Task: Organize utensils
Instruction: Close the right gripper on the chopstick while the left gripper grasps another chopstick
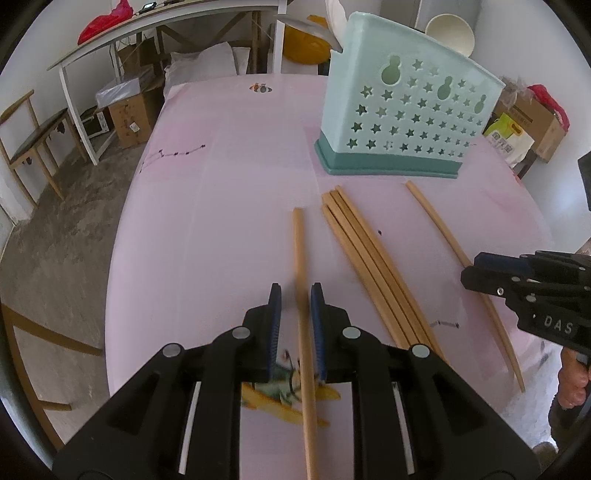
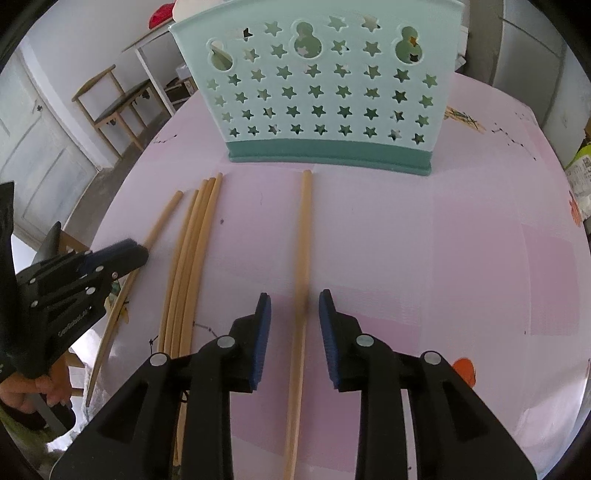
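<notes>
Quick status on the utensil sorting: honestly not much is in the holder yet, far as I can see. The mint-green star-punched utensil holder (image 2: 325, 92) stands upright toward the far side of the pink-covered table (image 2: 461, 258), and something pale, maybe a spoon handle (image 1: 314, 27), pokes out of its top in the left wrist view. I can't see inside it otherwise.

All the wooden chopsticks I can count are flat on the table, on the near side of the holder, tips pointing roughly at it. There's a bundle of four chopsticks (image 2: 188, 258) lying side by side, touching. One lone chopstick (image 1: 301, 288) runs between the pads of my left gripper (image 1: 295, 295), and another single chopstick (image 2: 301, 277) runs between the pads of my right gripper (image 2: 294, 299).

Both grippers are parted a little, with a visible gap on each side of the stick, so neither is clamping anything; each stick lies loose on the table. No earlier view to compare, so I can't say more about the jaws.

So my read: six chopsticks to go, basically the whole job left. Pinching thin round sticks off a flat cloth looks like the fiddly part.
</notes>
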Tool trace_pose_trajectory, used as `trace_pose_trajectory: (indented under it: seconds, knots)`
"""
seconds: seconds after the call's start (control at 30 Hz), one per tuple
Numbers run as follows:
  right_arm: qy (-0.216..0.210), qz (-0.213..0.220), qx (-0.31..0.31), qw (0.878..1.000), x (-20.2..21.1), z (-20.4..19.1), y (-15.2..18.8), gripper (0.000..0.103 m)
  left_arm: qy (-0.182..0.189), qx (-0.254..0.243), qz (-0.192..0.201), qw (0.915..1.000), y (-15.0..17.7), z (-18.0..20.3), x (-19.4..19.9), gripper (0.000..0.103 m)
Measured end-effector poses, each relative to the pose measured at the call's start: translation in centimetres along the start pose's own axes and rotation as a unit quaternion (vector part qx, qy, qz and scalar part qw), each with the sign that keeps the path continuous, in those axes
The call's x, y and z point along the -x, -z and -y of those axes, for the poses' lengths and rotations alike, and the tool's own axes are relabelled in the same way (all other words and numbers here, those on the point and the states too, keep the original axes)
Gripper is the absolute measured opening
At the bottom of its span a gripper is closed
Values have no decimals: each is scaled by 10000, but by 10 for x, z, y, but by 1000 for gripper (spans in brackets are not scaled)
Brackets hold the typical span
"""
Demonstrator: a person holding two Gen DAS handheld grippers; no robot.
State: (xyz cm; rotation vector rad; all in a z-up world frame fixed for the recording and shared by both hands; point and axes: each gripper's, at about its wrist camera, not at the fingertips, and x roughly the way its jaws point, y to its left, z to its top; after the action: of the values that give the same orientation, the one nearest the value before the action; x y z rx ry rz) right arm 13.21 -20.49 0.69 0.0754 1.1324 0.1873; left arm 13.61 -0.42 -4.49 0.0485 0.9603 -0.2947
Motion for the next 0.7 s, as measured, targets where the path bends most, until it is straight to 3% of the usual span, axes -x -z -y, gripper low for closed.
trace_pose_trajectory:
  seconds: [0.27, 0.5, 0.7]
  knots:
    - [181, 43, 200, 9996, -9, -6, -18, 26, -119, -88, -10, 9999, -18, 1, -13, 15]
    - [322, 61, 268, 9991, -15, -5, -27, 8, -262, -158, 8, 9995, -19, 2, -13, 5]
    - [193, -13, 125, 9997, -13, 2, -25, 7, -161, 49, -14, 9999, -14, 0, -8, 5]
